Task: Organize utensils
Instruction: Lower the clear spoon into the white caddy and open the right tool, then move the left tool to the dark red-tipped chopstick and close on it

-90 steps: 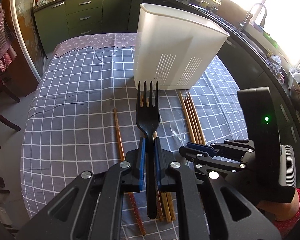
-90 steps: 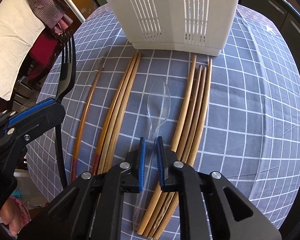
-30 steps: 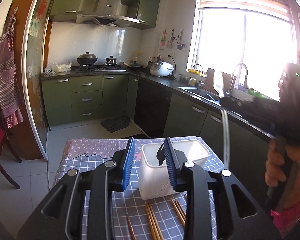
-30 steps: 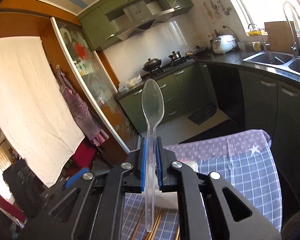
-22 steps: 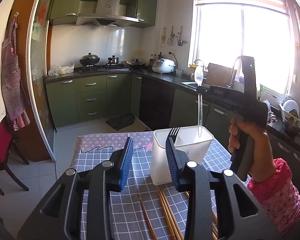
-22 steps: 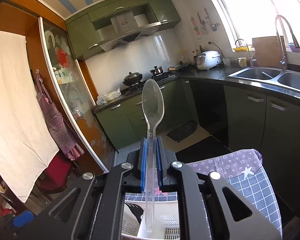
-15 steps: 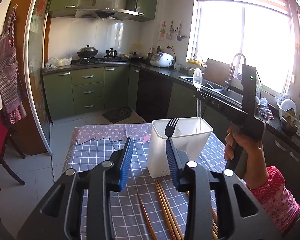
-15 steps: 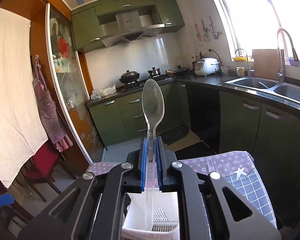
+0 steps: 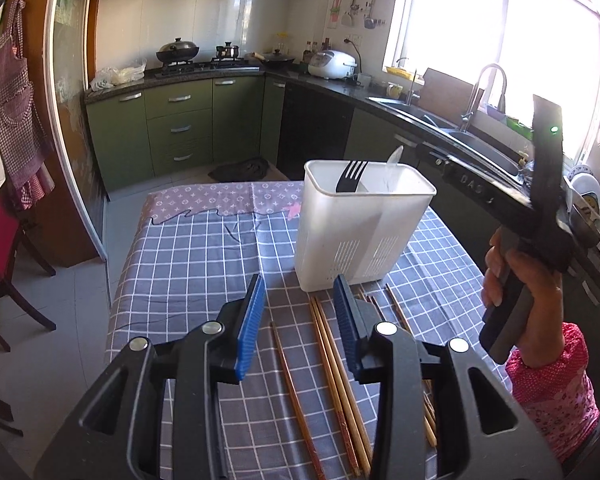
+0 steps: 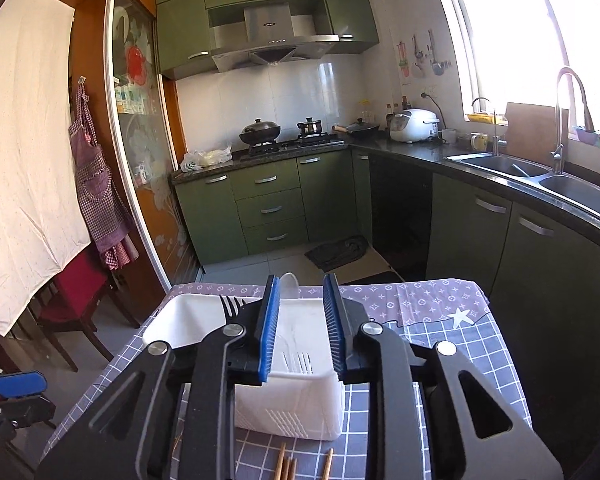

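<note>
1. The white plastic utensil holder (image 9: 364, 232) stands upright on the table, with slotted vents low on its walls and a divider inside.
2. In it stand a black fork (image 9: 350, 176), tines up, and a clear plastic spoon (image 9: 392, 164), its bowl poking above the rim.
3. The right gripper (image 10: 300, 324) hangs above the holder's right part; its jaws have just been opening and now stand apart, with nothing pressed between the ribbed blue pads (image 10: 270, 328). The spoon's bowl shows between them, free.
4. The left gripper (image 9: 298, 320) is parted and empty, over the table short of the holder.
5. Wooden chopsticks (image 9: 332, 364) lie in loose bundles on the grey checked tablecloth (image 9: 196, 264), in front of the holder.
</note>
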Demonstrator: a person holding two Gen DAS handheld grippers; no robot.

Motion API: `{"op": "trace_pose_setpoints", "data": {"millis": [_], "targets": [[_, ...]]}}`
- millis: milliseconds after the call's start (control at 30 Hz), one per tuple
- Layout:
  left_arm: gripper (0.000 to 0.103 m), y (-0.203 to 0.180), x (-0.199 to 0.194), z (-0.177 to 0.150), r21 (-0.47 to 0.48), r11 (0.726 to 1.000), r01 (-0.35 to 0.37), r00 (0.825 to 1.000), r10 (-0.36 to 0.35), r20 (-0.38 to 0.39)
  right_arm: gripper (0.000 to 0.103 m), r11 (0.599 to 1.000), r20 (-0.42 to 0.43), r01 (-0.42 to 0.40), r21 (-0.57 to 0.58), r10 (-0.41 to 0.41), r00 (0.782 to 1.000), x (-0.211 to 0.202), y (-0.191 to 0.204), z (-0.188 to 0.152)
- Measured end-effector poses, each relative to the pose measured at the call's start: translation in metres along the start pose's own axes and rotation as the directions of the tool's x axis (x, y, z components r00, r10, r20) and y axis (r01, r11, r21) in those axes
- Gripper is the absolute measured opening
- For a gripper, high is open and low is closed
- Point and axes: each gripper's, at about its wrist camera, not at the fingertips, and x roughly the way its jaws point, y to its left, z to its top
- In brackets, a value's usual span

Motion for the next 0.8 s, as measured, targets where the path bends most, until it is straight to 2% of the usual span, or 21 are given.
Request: {"op": "trace_pose_setpoints", "data": {"millis": [200,233,467,667,800], "targets": [[0.038,0.002,0.028,-0.017,-0.029,1.0,0.003,0.988,-0.007,-0.153,0.023,0.999,0.014,0.048,0.016,-0.048,0.999,-0.056,-0.012,-0.008],[0.038,0.002,0.035,-0.02,-0.035,0.999,-0.003,0.983,-0.004,-0.181,0.027,0.998,0.001,0.052,0.022,-0.052,0.999,-0.064,-0.016,-0.012],[0.038,0.0,0.088,-0.044,-0.061,0.998,-0.006,0.92,-0.018,-0.391,0.03,0.996,-0.145,0.063,0.068,-0.053,0.988,-0.09,-0.043,-0.06],[0.032,-0.008,0.107,-0.051,-0.066,0.998,-0.006,0.892,-0.025,-0.452,0.031,0.993,-0.193,0.049,0.11,-0.027,0.981,-0.096,-0.063,-0.083],[0.03,-0.009,0.115,-0.052,-0.059,0.998,-0.032,0.883,0.001,-0.469,0.032,0.993,-0.194,0.032,0.11,-0.01,0.981,-0.097,-0.06,-0.085]]}}
